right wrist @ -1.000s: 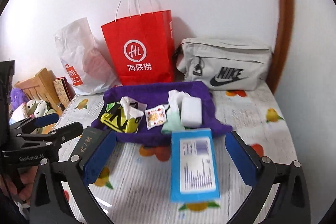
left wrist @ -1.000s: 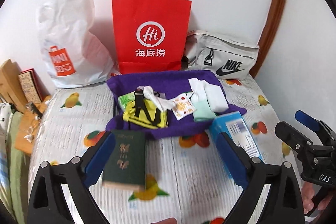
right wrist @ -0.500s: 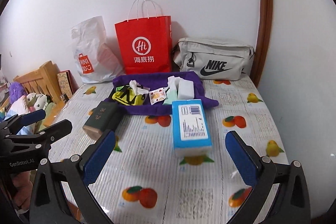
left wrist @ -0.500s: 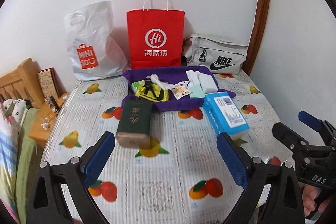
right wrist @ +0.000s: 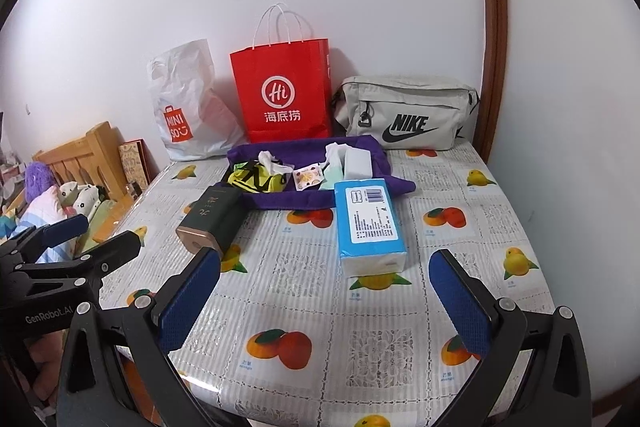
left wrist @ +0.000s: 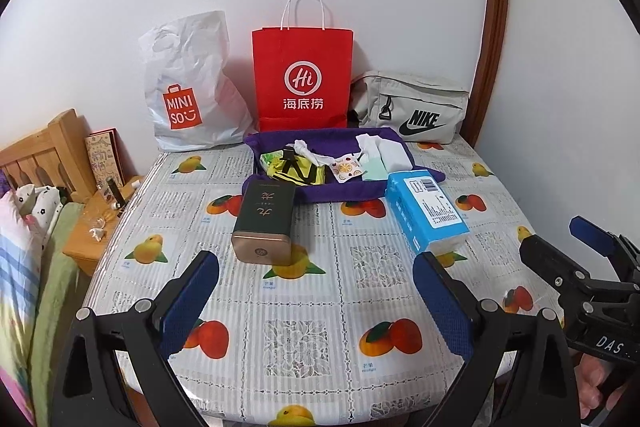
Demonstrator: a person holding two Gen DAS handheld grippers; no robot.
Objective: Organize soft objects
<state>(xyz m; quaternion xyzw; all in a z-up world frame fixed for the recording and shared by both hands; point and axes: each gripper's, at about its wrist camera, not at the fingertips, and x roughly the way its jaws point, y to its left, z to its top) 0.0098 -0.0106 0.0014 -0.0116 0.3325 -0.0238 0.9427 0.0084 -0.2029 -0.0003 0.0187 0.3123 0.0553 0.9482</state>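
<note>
Both grippers are backing farther from the purple cloth [left wrist: 344, 187] than a moment ago, so more of the table [left wrist: 300, 307] is showing. The left gripper [left wrist: 316, 303] and right gripper [right wrist: 324, 299] are hovering with fingers spread apart, gripping nothing. The small soft things are lying on that cloth, between the green box [left wrist: 266, 217] and the blue tissue pack [right wrist: 368, 223].

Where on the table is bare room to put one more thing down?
The near table in front of the tin and the tissue pack is bare, as is the strip between them. The right side by the wall also looks free. The purple cloth and the back row of bags are crowded.
</note>
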